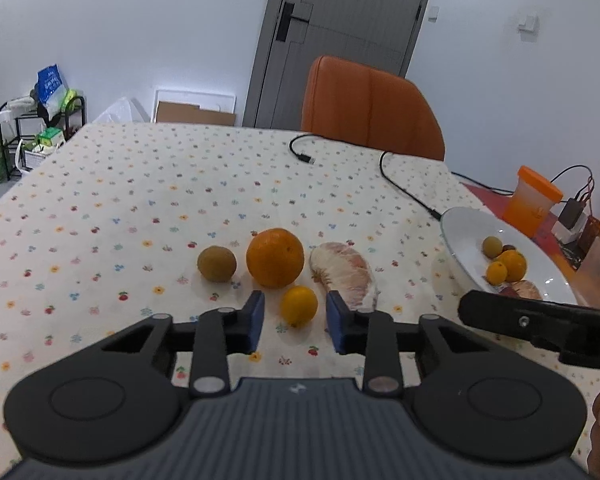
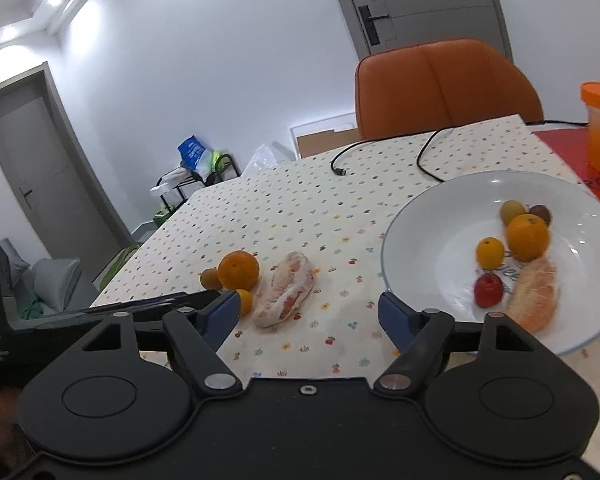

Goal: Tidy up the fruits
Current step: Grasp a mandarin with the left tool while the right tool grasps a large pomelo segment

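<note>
Four fruits lie on the flowered tablecloth: a brown-green round fruit (image 1: 217,264), a big orange (image 1: 275,258), a small yellow-orange fruit (image 1: 299,306) and a peeled pomelo segment (image 1: 346,276). My left gripper (image 1: 294,300) is low over the cloth with the small fruit between its blue pads (image 1: 256,320); a gap shows on each side, so it is open. My right gripper (image 2: 308,304) is open, with the pomelo segment (image 2: 286,288) just ahead, nearer its left finger and untouched. A white plate (image 2: 420,208) at the right holds several fruits.
A black cable (image 1: 404,188) trails across the far side of the table. An orange chair (image 1: 368,108) stands behind it. An orange-lidded cup (image 1: 532,200) and small items sit on a red mat beyond the plate (image 1: 460,236).
</note>
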